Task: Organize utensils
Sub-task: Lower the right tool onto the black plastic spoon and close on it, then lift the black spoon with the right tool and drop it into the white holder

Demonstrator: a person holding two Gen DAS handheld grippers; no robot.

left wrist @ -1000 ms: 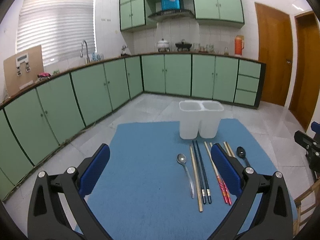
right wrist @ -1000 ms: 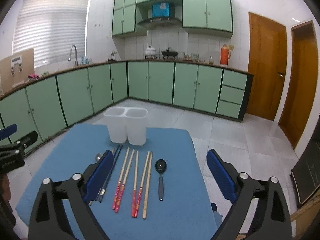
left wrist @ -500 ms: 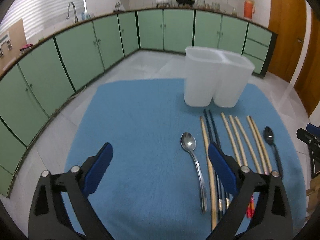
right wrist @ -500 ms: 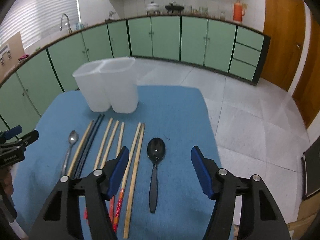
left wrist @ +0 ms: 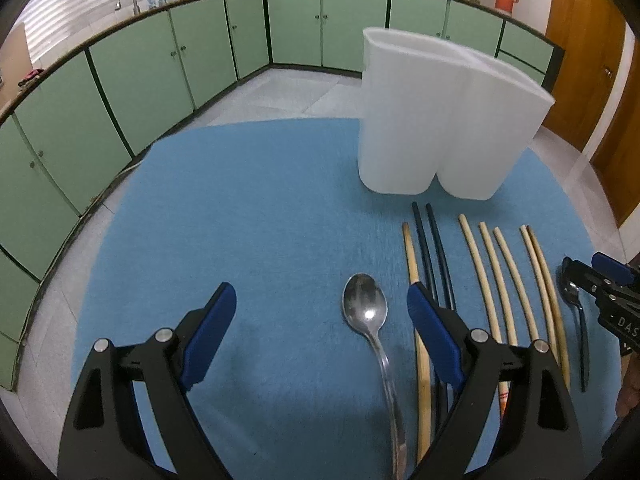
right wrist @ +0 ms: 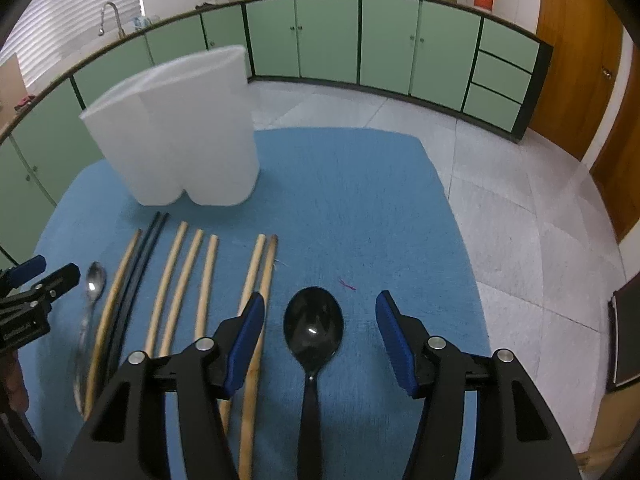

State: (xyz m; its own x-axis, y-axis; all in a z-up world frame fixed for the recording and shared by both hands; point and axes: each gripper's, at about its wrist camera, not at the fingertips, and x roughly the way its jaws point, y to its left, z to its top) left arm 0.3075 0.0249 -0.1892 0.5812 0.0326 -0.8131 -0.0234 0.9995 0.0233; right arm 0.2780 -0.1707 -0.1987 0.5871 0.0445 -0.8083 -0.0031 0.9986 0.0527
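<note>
On the blue mat point(left wrist: 240, 200) a silver spoon point(left wrist: 364, 312) lies between the fingers of my left gripper point(left wrist: 320, 296), close to the right pad without touching it. The left jaws are closing. In the right wrist view a black spoon point(right wrist: 314, 328) lies centred in my right gripper point(right wrist: 320, 300). Its jaws are closing, with gaps still on both sides of the bowl. Several chopsticks point(left wrist: 500, 280), pale and dark, lie side by side between the two spoons. A white two-compartment holder point(left wrist: 440, 120) stands upright behind them, also visible as the holder point(right wrist: 180, 128).
The mat point(right wrist: 360, 200) ends to the right over grey floor tiles point(right wrist: 540, 220). Green cabinets point(left wrist: 160, 80) curve round the back. My right gripper point(left wrist: 600, 300) shows at that view's right edge, my left gripper point(right wrist: 36, 292) at the other view's left edge.
Both grippers have come down and forward over the mat and tipped downward. The right jaws have narrowed a lot around the black spoon. The left jaws have narrowed slightly.
</note>
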